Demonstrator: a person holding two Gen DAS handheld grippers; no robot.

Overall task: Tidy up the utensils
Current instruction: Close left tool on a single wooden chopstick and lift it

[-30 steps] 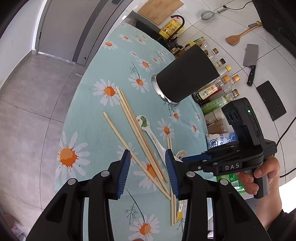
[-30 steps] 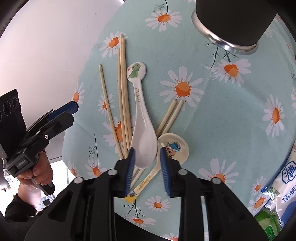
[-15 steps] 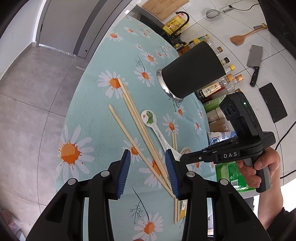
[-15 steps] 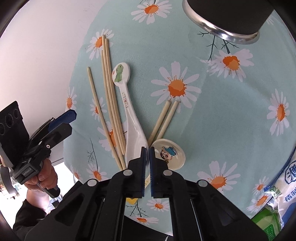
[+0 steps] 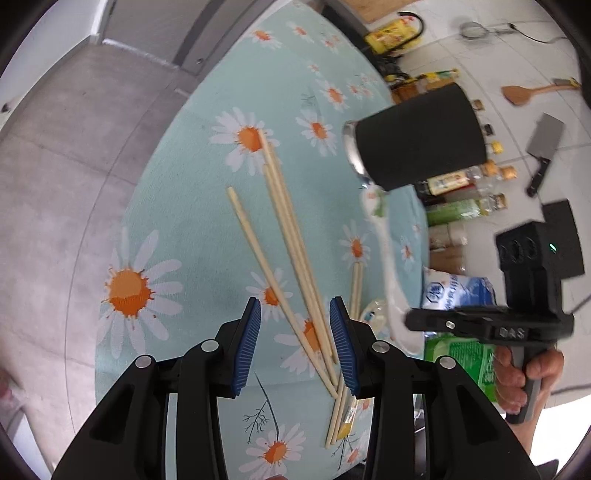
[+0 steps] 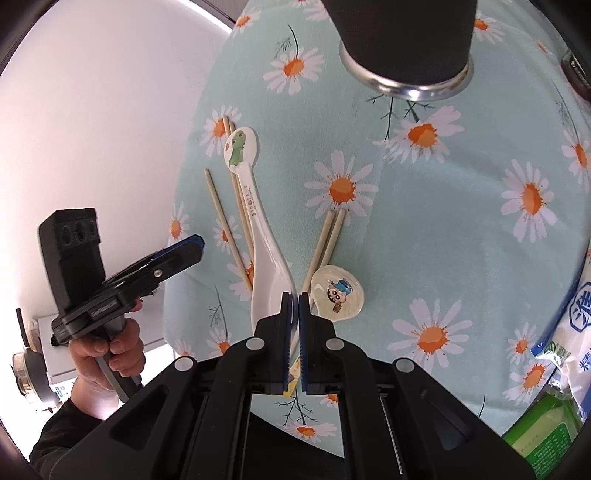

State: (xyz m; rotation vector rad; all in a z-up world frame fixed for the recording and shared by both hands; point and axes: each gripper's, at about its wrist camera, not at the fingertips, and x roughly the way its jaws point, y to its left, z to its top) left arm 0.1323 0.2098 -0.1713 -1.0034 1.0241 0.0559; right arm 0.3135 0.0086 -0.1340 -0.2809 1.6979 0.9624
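Gripping white spoon (image 6: 271, 269), right gripper (image 6: 294, 321); cleaver (image 5: 543, 147) left-view only.

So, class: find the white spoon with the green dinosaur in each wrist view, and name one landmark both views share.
Left wrist: dinosaur spoon right of centre, blurred, bowl in the right gripper.
Right wrist: dinosaur spoon centre-left, bowl between shut fingers.
Shared landmark: black utensil cup.

My right gripper (image 6: 294, 317) pinched the white ceramic dinosaur-print spoon (image 6: 258, 229) by its bowl, lifted above pale wooden chopsticks (image 5: 284, 236) near the black cylindrical holder (image 5: 417, 140).
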